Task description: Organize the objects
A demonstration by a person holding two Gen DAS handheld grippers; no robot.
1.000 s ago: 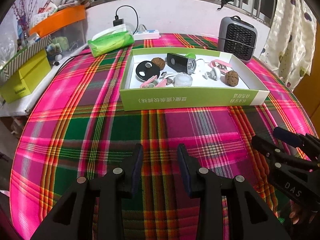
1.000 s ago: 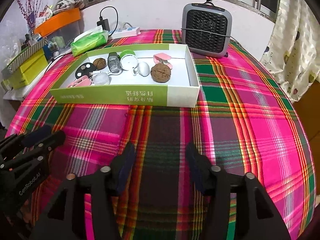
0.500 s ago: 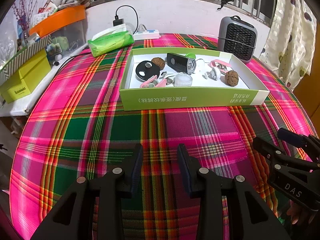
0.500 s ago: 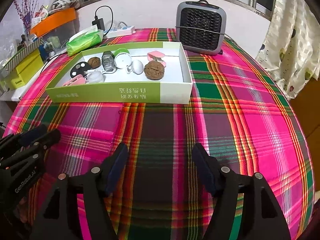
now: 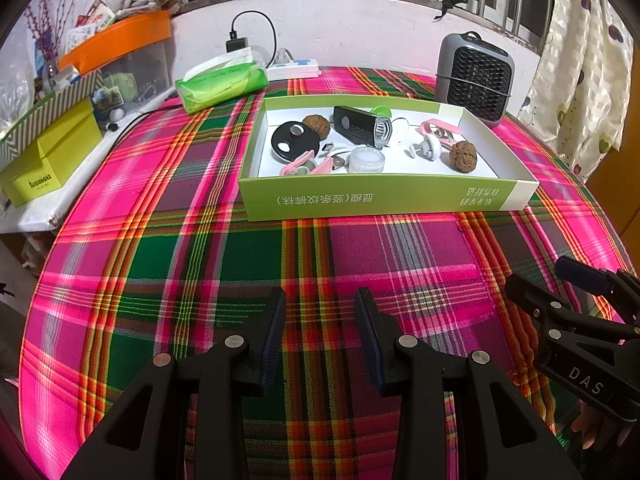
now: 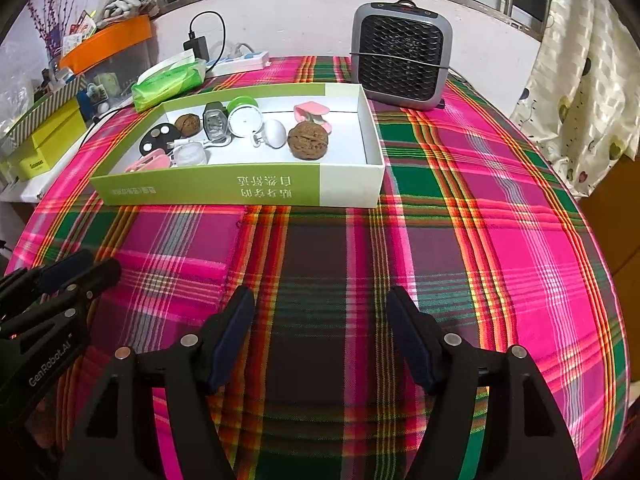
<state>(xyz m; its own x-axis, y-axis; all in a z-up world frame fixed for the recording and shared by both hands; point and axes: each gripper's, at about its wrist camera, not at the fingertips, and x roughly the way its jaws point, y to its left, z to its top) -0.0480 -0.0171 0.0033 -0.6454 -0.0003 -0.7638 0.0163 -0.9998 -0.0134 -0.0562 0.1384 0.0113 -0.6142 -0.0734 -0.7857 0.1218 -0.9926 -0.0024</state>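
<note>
A green and white box point(image 5: 384, 196) point(image 6: 240, 190) sits on the plaid tablecloth and holds several small items: two walnuts point(image 5: 463, 155) point(image 6: 308, 140), a black device point(image 5: 362, 126), a black disc point(image 5: 294, 140), pink clips point(image 5: 306, 166), a white jar point(image 5: 366, 160) and a white round piece point(image 6: 245, 118). My left gripper point(image 5: 320, 320) is open and empty, low over the cloth in front of the box. My right gripper point(image 6: 320, 322) is open wider and empty, also in front of the box. Each gripper shows at the edge of the other's view.
A grey fan heater point(image 6: 400, 56) stands behind the box at the right. A green tissue pack point(image 5: 222, 84), a power strip with charger point(image 5: 292, 68), yellow boxes point(image 5: 48, 160) and an orange-lidded bin point(image 5: 120, 40) are at the back left. A curtain point(image 6: 580, 80) hangs right.
My right gripper has opened wider and moved a little nearer to the box. My left gripper has barely moved.
</note>
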